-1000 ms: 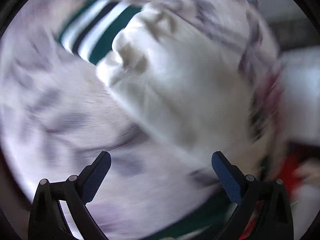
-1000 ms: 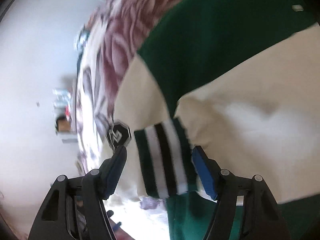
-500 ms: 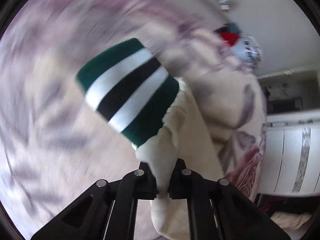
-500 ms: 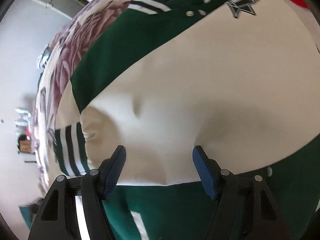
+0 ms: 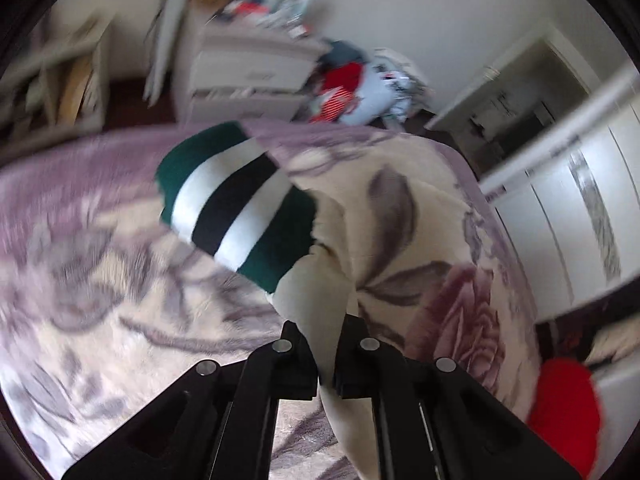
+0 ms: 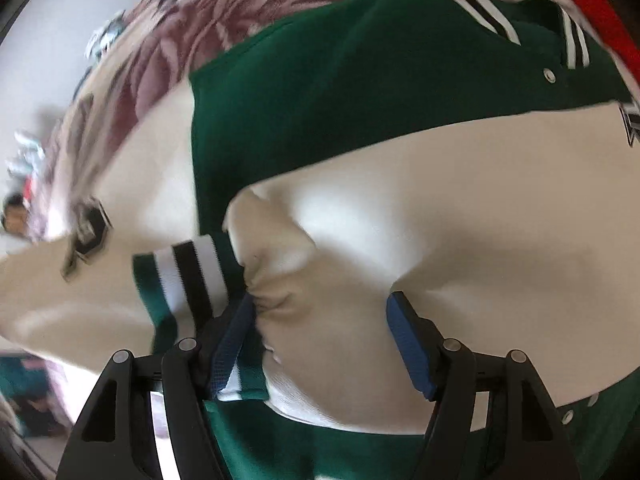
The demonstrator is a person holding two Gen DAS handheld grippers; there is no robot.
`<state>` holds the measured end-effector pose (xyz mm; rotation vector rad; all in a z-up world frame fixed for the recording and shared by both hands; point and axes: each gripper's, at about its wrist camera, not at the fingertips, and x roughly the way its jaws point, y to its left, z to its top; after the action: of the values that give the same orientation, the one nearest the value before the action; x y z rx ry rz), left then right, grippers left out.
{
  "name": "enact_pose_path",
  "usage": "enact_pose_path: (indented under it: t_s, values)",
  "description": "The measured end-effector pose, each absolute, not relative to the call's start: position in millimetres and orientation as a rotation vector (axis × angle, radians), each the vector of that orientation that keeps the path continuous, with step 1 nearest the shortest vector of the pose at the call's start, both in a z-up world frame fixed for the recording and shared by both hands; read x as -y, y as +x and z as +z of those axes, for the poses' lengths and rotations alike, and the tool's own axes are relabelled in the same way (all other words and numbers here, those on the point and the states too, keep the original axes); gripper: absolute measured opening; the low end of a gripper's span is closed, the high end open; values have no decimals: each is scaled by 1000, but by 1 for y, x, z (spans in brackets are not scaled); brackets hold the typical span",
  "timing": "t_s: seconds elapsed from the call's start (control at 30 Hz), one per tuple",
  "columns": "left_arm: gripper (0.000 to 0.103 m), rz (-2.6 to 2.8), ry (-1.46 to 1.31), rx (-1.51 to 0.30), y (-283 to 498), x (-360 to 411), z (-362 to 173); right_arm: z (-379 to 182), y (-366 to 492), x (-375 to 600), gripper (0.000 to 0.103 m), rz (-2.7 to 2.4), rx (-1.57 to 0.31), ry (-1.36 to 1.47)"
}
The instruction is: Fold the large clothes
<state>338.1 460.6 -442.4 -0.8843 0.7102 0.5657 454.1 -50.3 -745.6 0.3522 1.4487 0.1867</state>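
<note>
A green varsity jacket [image 6: 320, 92] with cream sleeves lies on a floral bedspread [image 5: 100, 300]. My left gripper [image 5: 326, 330] is shut on a cream sleeve [image 5: 316, 292] just behind its green, white and black striped cuff [image 5: 236, 208] and holds it above the bed. My right gripper [image 6: 320, 312] is open, its fingers on either side of a bunched fold of the other cream sleeve [image 6: 440, 208], close to its striped cuff [image 6: 188, 276].
A white dresser [image 5: 248, 72] with clutter stands past the bed. A heap of clothes [image 5: 360, 88] lies beside it. White wardrobe doors [image 5: 572, 208] are on the right. A red item [image 5: 564, 412] lies by the bed's edge.
My left gripper went from open to shut on the sleeve and has lifted it, so the room now shows. My right gripper moved over the cream sleeve and back towards its cuff, still open.
</note>
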Motion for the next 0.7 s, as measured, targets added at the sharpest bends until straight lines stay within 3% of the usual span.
enact_pose_path:
  t_s: [0.3,0.7]
  values:
    - [3,235,-452,-820,412,-268,-370,-685,407,218,72,-30,-1348,593]
    - [3,-170,-157,-1079,454,103,-438,-677,313,472,78,-308,-1244,676]
